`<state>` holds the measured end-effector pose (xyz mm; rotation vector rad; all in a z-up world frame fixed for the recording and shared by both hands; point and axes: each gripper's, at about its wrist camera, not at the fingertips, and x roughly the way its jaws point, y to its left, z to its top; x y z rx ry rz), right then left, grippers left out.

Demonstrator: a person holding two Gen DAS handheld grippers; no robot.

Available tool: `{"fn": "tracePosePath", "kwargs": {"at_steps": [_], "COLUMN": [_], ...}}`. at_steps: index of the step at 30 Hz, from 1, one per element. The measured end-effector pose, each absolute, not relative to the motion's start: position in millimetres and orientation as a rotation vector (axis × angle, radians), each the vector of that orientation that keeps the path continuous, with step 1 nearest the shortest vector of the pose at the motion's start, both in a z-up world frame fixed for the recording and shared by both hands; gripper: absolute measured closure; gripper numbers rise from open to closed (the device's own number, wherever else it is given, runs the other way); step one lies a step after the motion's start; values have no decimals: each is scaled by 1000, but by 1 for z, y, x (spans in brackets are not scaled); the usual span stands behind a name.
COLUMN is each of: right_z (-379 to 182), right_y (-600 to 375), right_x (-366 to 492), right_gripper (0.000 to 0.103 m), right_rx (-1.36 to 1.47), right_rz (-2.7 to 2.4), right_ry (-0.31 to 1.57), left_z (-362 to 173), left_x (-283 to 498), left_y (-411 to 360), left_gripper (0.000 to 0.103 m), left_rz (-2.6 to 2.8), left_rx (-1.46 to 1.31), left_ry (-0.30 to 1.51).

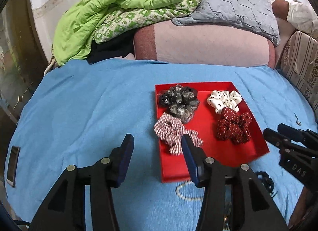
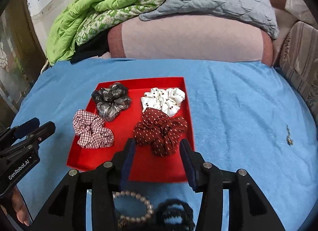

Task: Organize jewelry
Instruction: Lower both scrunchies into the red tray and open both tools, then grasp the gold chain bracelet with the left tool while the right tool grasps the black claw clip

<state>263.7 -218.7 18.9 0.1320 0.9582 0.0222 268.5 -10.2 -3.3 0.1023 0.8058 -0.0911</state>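
A red tray [image 1: 210,157] [image 2: 155,169] on the blue bedspread holds a grey-black scrunchie [image 1: 178,99], a white dotted one [image 1: 223,99], a dark red dotted one [image 2: 161,131] and a red-white checked one [image 1: 174,133]. My left gripper [image 1: 157,139] is open and empty, hovering by the tray's near left side just short of the checked scrunchie. My right gripper [image 2: 157,142] is open and empty above the tray's near edge, close to the dark red scrunchie. A pearl bracelet [image 2: 139,201] and a black hair tie [image 2: 174,215] lie on the cloth in front of the tray.
A small chain piece [image 2: 289,137] lies on the blue cloth to the right. A phone [image 1: 13,163] rests at the far left edge. Behind the cloth are a pink pillow [image 1: 208,44], a green quilt [image 1: 103,12] and a grey quilted pad [image 1: 234,2].
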Motion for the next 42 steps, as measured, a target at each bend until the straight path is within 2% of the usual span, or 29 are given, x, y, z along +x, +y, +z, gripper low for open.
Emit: {"fn": "tracePosePath", "kwargs": {"at_steps": [27,42], "right_z": [10,-5], "right_y": [-310,-290], "right_x": [184,149], "right_gripper": [52,51], "right_rx": [305,361], "right_rz": [-158,-55], "right_ry": [993,1030], "left_z": [-19,-44], "left_x": [205,164], "left_y": [28,-42], "left_gripper": [54,54], "left_rz": [-59,-390], "left_rx": [-10,60], "left_ry": [895,940]}}
